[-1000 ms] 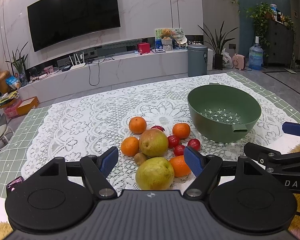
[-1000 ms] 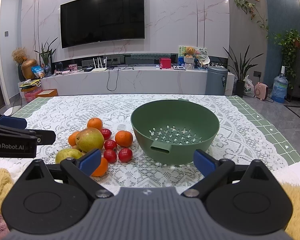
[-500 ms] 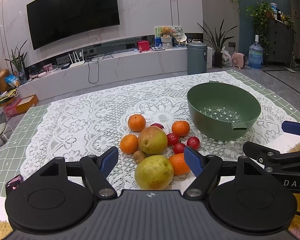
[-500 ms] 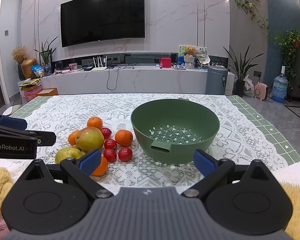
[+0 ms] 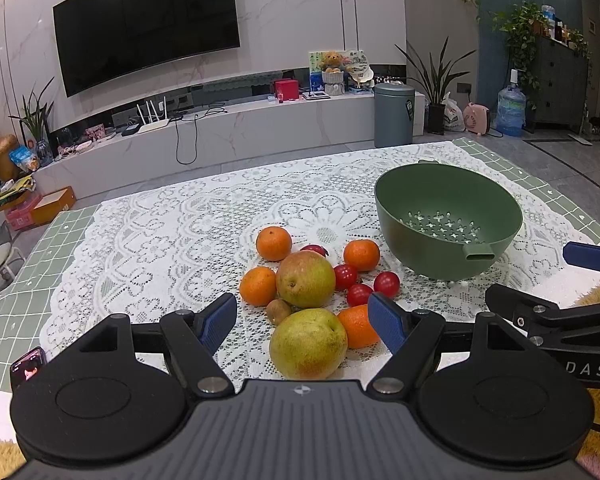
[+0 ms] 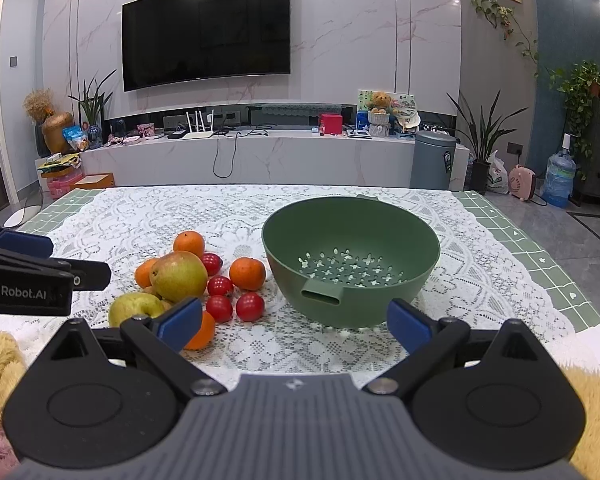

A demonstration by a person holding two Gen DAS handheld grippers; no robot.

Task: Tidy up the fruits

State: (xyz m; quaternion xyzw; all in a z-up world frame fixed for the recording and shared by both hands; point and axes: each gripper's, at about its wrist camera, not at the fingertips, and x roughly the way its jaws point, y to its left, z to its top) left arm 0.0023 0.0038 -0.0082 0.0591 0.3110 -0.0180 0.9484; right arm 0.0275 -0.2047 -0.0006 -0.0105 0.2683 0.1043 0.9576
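Left hand-held gripper [image 5: 302, 318] jaws apart over the nearest pear [image 5: 308, 343], right hand-held gripper [image 6: 294, 322] likewise spread before an empty green colander [image 6: 351, 258], fruit pile [image 5: 306, 278] on lace-covered surface [image 5: 172, 236] beside it

A white lace cloth [image 6: 100, 216] covers the table (green-checked underneath), bearing clustered fruit [image 5: 306, 278] and a green colander [image 6: 350, 260].

— Right gripper [image 6: 294, 322]? 
— Spread wide, holding nothing, above the near edge of the lace tablecloth [image 6: 480, 276].
— Green colander bowl [image 6: 412, 236]? 
— Upright mid-cloth, empty.
— Fruit? 
— Clustered just left of the bowl: two pears [image 6: 179, 276], oranges [image 6: 247, 274], small red fruits [image 6: 250, 306]. 
— Left gripper [image 6: 24, 276]? 
— Entering at left edge; opening not discernible.
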